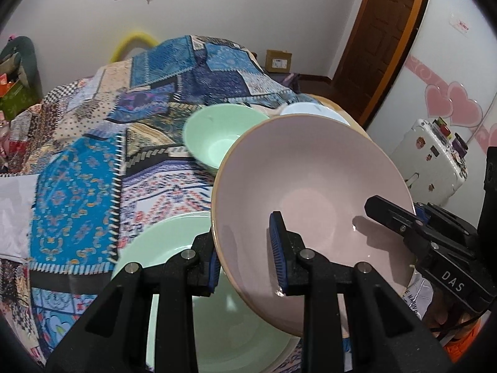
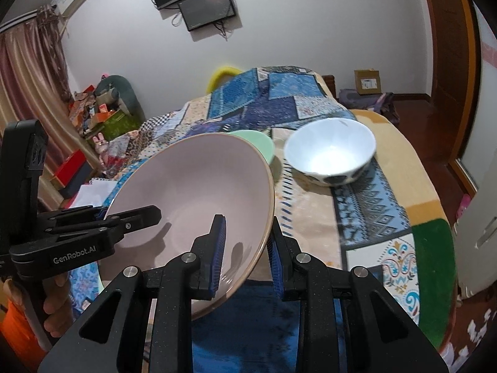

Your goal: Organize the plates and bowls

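Patchwork blue cloth (image 2: pixel 366 205) on table, white walls, both tools (image 1: pixel 245 255) (image 2: pixel 247 255) pinching pink plate (image 1: pixel 310 180).

The large plate (image 1: pixel 310 180) is held tilted above the bed (image 1: pixel 77 161), the left claw (image 1: pixel 245 258) astride its near-left rim and the right claw (image 2: pixel 245 255) astride its opposite rim; beneath it on the bed lies a flat plate (image 1: pixel 174 248); behind it stands a bowl (image 1: pixel 214 136); right of that, another bowl (image 2: pixel 329 152).
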`<state>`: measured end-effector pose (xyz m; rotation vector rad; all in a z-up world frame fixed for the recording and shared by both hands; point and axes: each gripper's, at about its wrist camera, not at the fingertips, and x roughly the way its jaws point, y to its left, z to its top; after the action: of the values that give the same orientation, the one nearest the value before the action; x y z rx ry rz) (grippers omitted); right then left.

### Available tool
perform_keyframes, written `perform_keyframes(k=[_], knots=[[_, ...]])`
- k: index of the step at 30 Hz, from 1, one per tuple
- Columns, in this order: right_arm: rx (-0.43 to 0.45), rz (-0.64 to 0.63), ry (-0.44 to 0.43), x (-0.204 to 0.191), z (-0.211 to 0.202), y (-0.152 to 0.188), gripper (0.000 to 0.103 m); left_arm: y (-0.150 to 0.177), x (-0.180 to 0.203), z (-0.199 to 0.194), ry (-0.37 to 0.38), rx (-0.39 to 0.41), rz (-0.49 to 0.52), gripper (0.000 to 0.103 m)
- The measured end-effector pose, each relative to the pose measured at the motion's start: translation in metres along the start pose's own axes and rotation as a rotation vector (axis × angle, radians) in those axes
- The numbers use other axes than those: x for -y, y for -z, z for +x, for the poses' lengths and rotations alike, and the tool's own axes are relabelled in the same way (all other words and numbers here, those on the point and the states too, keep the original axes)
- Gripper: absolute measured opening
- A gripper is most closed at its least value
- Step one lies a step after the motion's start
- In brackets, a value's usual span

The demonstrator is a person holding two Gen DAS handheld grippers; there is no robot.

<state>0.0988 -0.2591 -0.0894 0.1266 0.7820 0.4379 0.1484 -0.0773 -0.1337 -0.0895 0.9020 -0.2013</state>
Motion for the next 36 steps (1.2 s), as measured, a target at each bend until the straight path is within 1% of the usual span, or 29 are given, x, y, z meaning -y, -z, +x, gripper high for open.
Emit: perform_keyframes(k=[10,15,19,28,36], knots=[[0.009,-0.070,-0.046,-0.049,0.006,-0.005,0.024,0.009,-0.043,-0.042,-0.052,0.053,-0.045,0.028],[0.004,-0.104,-0.072,-0.071,0.010,-0.007,0.024,0.017,-0.067,-0.059,-0.076,0.067,-0.073,0.028],[-0.002,-0.134,-0.096,-0.092,0.016,-0.006,0.024,0.025,-0.087,-0.075,-0.109,0.078,-0.088,0.028],[-0.028,-0.197,-0.159,-0.138,0.030,0.000,0.024,0.049,-0.131,-0.106,-0.185,0.082,-0.130,0.028],[-0.070,-0.245,-0.215,-0.175,0.049,0.009,0.024,0.070,-0.167,-0.119,-0.246,0.071,-0.168,0.028]])
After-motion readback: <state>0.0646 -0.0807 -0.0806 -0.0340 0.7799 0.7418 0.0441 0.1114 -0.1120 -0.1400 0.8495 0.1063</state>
